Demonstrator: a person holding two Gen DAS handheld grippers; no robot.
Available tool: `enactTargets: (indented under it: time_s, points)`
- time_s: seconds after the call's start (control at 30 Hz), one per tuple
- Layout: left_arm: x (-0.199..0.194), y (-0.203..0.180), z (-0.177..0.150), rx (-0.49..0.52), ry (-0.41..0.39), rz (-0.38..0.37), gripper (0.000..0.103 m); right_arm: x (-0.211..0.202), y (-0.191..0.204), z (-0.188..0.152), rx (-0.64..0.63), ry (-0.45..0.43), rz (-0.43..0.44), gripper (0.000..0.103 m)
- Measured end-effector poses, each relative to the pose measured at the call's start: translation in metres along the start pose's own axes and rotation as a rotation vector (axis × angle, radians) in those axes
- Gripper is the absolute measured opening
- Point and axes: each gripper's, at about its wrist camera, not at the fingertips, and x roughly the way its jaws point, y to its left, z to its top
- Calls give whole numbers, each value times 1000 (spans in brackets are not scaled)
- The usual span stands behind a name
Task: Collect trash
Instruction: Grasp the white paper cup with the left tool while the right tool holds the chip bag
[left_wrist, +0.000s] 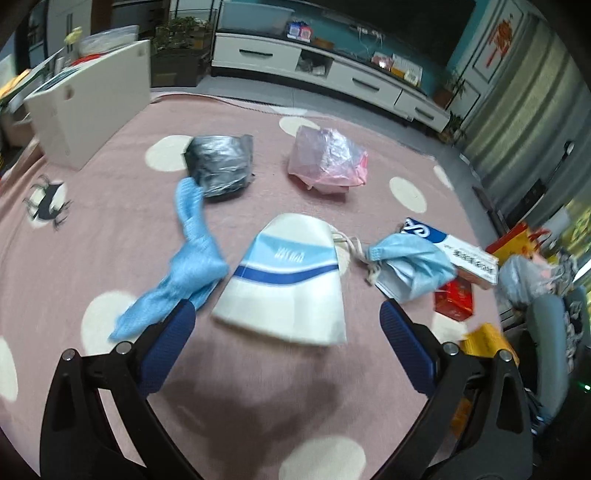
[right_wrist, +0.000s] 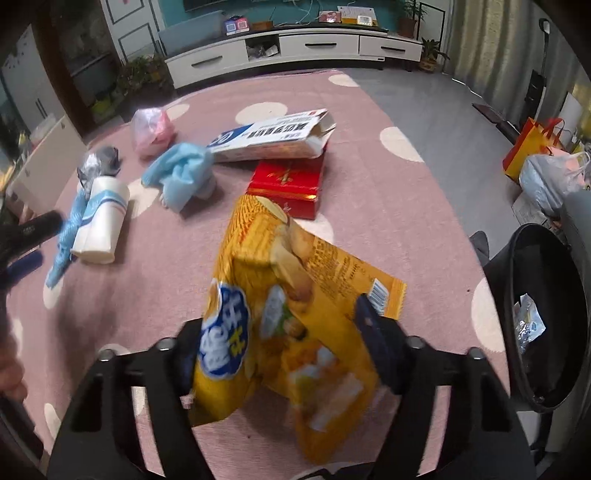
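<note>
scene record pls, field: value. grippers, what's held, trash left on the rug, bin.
left hand-held gripper: open, empty, above the white and blue paper bag
right hand-held gripper: pads on a yellow snack bag
surface: pink rug with cream dots
trash on rug: blue glove, black bag, pink plastic bag, blue face mask, long white and blue box, red box
bin: black trash bin, to the right, some litter inside
</note>
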Motion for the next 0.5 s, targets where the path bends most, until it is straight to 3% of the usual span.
enactTargets:
  time_s: [0.33,0.43,0.5]
  points:
    - [37,-6,3,34,68,41,96,-8,-18,1,30,-18,19,42]
    - [43,-2,-3,10,92,9,83,-11,-19,2,26,-30,18,35]
    - [40,-3,-5,11,68,38,69,-14,-21,2,31,-38,18,30]
